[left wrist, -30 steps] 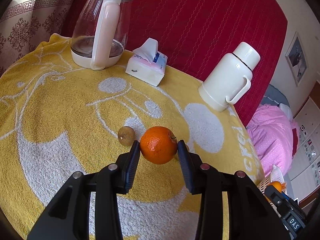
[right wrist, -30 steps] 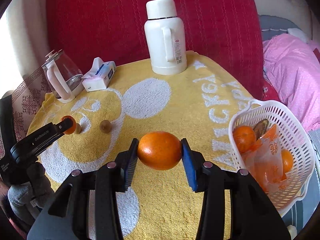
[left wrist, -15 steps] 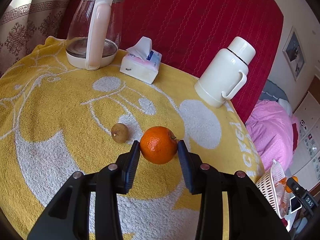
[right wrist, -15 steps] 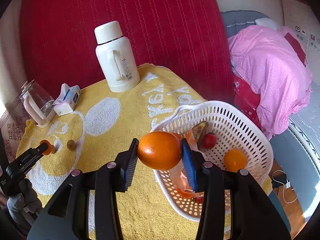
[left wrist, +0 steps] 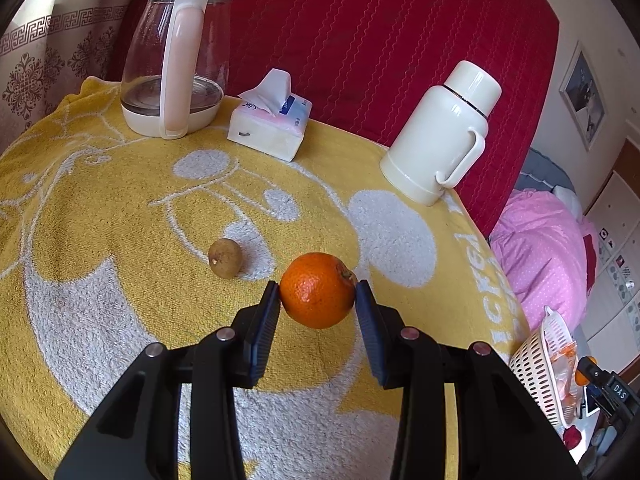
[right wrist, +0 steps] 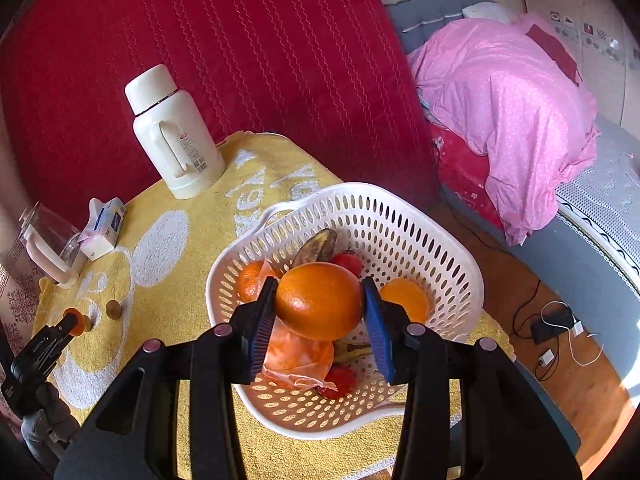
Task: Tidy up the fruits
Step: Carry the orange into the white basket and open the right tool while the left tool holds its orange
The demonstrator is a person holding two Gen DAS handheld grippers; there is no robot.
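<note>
My left gripper [left wrist: 317,294] is shut on a small orange tangerine [left wrist: 316,288] and holds it above the yellow towel-covered table [left wrist: 100,208]. A small brown round fruit [left wrist: 225,258] lies on the towel just left of it. My right gripper [right wrist: 320,304] is shut on a larger orange [right wrist: 318,300] and holds it above the white perforated basket [right wrist: 432,236]. The basket holds other oranges [right wrist: 404,300], a dark banana [right wrist: 316,246], red fruits [right wrist: 348,263] and an orange plastic bag [right wrist: 298,356]. The left gripper shows at the far left of the right wrist view [right wrist: 72,320].
A glass kettle [left wrist: 176,56], a tissue pack [left wrist: 270,120] and a white thermos [left wrist: 440,132] stand along the table's back edge against a red backdrop. The basket [left wrist: 540,364] sits at the table's right edge. A bed with pink bedding [right wrist: 504,92] and floor cables [right wrist: 556,328] lie beyond.
My right gripper has carried its orange rightward from over the towel to above the basket. My left gripper has lifted slightly with the tangerine; the scene has shifted a little.
</note>
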